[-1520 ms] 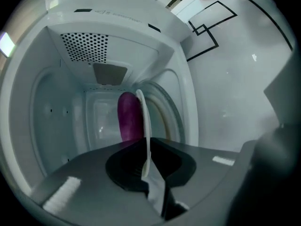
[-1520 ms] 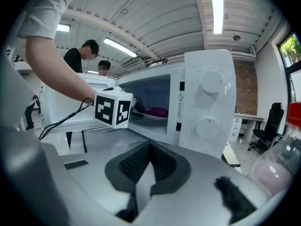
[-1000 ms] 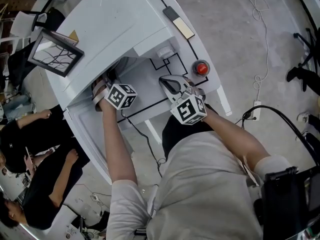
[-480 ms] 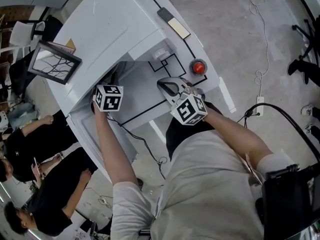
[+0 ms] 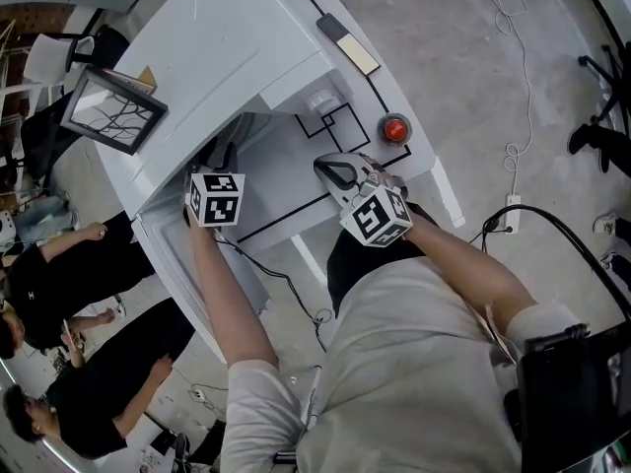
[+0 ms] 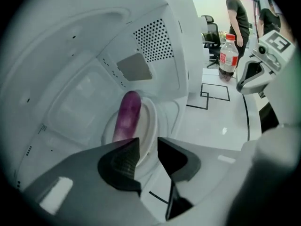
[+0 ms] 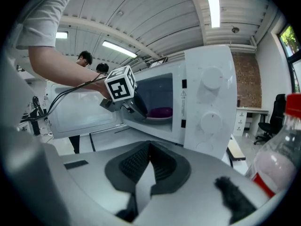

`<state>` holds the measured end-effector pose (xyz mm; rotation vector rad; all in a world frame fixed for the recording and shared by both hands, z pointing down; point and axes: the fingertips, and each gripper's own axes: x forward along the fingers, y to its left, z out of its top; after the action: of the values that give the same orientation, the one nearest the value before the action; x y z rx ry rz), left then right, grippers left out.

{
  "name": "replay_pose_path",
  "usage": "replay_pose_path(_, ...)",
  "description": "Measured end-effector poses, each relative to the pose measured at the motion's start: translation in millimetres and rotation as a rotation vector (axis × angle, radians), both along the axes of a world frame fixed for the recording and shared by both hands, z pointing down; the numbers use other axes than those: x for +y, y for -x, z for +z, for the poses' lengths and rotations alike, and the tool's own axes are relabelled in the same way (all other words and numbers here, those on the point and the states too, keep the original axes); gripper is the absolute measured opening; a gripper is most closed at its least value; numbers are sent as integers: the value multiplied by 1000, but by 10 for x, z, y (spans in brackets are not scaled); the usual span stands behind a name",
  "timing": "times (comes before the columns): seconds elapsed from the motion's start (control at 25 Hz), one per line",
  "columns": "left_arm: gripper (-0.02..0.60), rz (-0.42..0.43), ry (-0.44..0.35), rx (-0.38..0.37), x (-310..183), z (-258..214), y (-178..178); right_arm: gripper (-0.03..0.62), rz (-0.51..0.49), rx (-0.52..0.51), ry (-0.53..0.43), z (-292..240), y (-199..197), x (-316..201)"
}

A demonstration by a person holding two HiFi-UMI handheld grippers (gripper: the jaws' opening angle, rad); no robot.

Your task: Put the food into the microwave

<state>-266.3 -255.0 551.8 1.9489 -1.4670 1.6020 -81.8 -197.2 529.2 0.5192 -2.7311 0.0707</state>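
White-enamelled microwave oven (image 5: 222, 42) stood at the left of the white table (image 5: 286, 166), its door (image 5: 173, 264) swung open. On the cavity floor sat a round white plate (image 6: 150, 119) carrying the elongated purple food item (image 6: 126, 117). The left gripper (image 6: 148, 144) reached into the cavity mouth. Its fingers were opening, apart, with only the plate's near rim showing in the gap and neither pad pressing on it. Compared with the head view a second before, its marker cube (image 5: 215, 198) had rolled without leaving its spot. Judgement: plate released, food placed; withdrawal and door closing remain. Further right, the right gripper (image 7: 149, 147) rested idle, fingers together on nothing, near a clear plastic red-capped bottle (image 6: 229, 55).
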Motion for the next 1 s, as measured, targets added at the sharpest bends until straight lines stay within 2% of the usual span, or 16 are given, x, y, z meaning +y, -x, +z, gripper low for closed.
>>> replay_pose_path(0.12, 123, -20, -41, 16, 99, -90, -81, 11, -1, -7, -7, -45, 11, 26)
replay_pose_path(0.32, 95, -64, -112, 105, 363, -139, -405, 11, 6, -16, -12, -116, 28, 68)
replay_pose_path(0.52, 9, -48, -199, 142, 577, -106, -785, 11, -3, -21, -10, -172, 69, 122)
replay_pose_path(0.64, 9, -28, -238, 170, 649, -81, -982, 11, -9, -24, -6, -189, 105, 156)
replay_pose_path(0.8, 8, -35, -341, 225, 685, -110, -1250, 11, -8, -38, 10, -218, 141, 176)
replay_pose_path(0.88, 8, -47, -370, 271, 717, -121, -1389, 11, -8, -43, 17, -236, 149, 183)
replay_pose_path(1.0, 8, -96, -405, 386, 744, -185, -1535, 11, -3, -49, 15, -270, 142, 170)
